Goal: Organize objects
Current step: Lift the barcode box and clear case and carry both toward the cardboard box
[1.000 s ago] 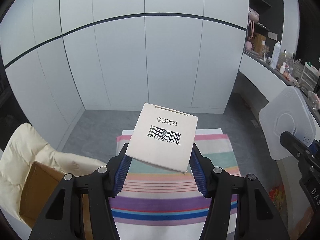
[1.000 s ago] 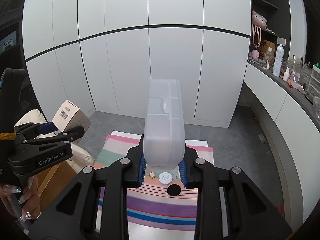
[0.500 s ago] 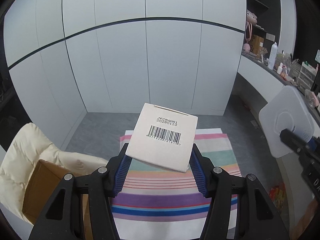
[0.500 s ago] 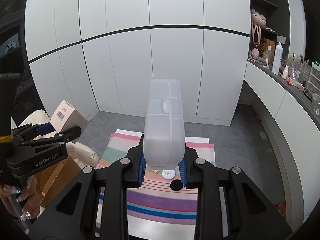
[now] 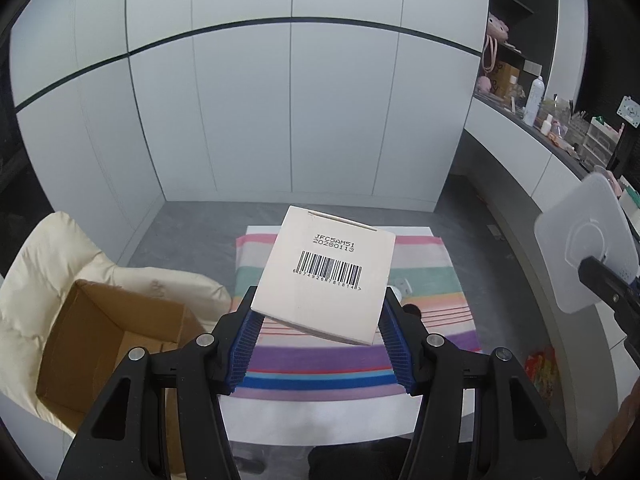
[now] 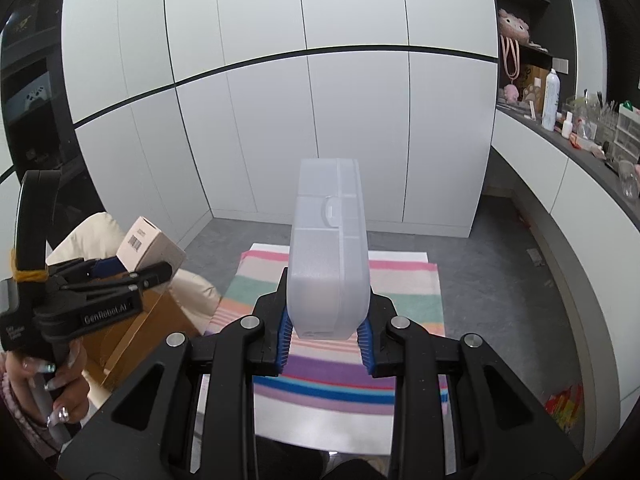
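My left gripper (image 5: 320, 320) is shut on a pale pink carton (image 5: 326, 276) with a barcode on its upper face, held tilted above the striped cloth (image 5: 360, 344). The same carton (image 6: 150, 248) and left gripper (image 6: 132, 268) appear at the left of the right wrist view. My right gripper (image 6: 324, 332) is shut on a translucent plastic case (image 6: 328, 248), held upright on its edge over the cloth (image 6: 400, 296). That case (image 5: 588, 244) also shows at the right edge of the left wrist view. An open cardboard box (image 5: 108, 340) sits low at the left.
The cardboard box rests on a cream padded chair (image 5: 44, 256). Small white and dark items (image 5: 404, 288) lie on the cloth behind the carton. A counter (image 6: 560, 140) with bottles and organisers runs along the right wall. White cabinet doors (image 5: 280, 112) stand behind. Grey floor surrounds the table.
Both grippers have drifted left with their loads. The cardboard box and chair now show more fully in both views. The small items on the cloth have slipped behind the plastic case.
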Motion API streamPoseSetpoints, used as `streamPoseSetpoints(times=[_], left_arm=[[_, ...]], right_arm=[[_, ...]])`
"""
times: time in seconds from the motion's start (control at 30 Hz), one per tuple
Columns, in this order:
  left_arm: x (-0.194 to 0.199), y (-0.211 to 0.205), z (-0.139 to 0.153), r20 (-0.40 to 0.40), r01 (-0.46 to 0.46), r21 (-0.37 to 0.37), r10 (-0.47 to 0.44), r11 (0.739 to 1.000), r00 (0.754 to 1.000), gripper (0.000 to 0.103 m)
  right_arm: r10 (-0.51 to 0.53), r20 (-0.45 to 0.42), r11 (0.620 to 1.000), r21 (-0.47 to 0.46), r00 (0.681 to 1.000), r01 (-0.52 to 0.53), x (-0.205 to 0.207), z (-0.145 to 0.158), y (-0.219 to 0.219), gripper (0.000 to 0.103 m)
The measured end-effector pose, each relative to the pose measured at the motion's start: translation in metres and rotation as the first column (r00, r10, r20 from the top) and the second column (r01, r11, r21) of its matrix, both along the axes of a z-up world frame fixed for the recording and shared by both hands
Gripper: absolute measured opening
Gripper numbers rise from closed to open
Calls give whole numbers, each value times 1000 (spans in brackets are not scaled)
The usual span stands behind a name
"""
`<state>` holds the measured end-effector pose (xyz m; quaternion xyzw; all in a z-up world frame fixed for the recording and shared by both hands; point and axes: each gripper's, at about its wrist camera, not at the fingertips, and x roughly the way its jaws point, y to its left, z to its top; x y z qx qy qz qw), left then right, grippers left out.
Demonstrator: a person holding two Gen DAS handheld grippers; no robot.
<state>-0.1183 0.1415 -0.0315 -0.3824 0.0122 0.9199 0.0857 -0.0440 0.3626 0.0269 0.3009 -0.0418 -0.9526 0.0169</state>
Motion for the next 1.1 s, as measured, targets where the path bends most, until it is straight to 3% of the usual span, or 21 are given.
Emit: streamPoseSetpoints(times=[0.13,0.3,0.73,1.1], left_arm=[[22,-11,-5,0,13,-20,-13,1000,1000,58],[54,-29,-12,-14,6,-55,-7,998,1000,58],[108,-71,-44,42,-35,-71,38,997,998,58],[120,-89,-58,69,-83,-66,88,994,994,58]], right_arm=[[20,11,996,-89,1000,-19,23,-9,5,28],[9,39,991,-132,999,-4,50,-24,10,28],[-80,165,987,-128,983,102,88,-67,30,28],[-94,182,987,-109,979,115,115,-70,35,28]])
